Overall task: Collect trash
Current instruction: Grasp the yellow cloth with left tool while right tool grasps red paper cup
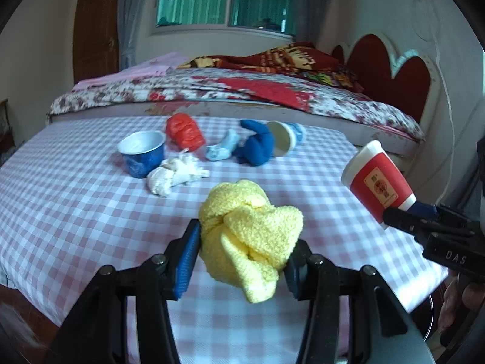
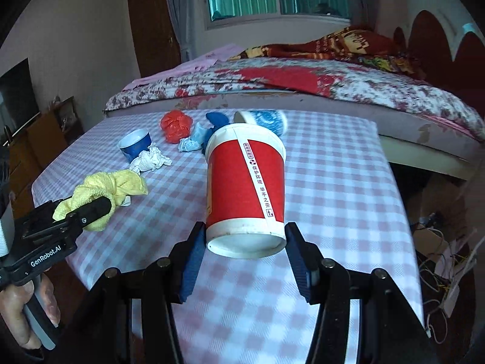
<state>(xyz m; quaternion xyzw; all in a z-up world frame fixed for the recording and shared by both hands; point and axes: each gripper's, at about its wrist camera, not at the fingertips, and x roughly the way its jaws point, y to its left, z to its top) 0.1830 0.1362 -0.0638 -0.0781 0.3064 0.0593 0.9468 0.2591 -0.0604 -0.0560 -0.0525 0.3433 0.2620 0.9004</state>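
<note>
Trash lies in a loose cluster on the checked tabletop (image 1: 75, 212): blue tub (image 1: 142, 154), white wad (image 1: 172, 174), red bag (image 1: 185, 132), blue cloth (image 1: 257, 145), tipped cup (image 1: 283, 139). Nearer the front, the left tool (image 1: 242, 257) pinches the yellow rag (image 1: 248, 233), lifted clear of the cloth. To its right, the right tool (image 2: 245, 242) clamps the red cup (image 2: 245, 188) by its base, mouth tilted away. Both loads look secure; I'd keep the grips firm and carry them level. Open tabletop lies front and right, but its right edge drops toward cables (image 2: 448, 261), and the bed (image 1: 242, 91) blocks the far side.
</note>
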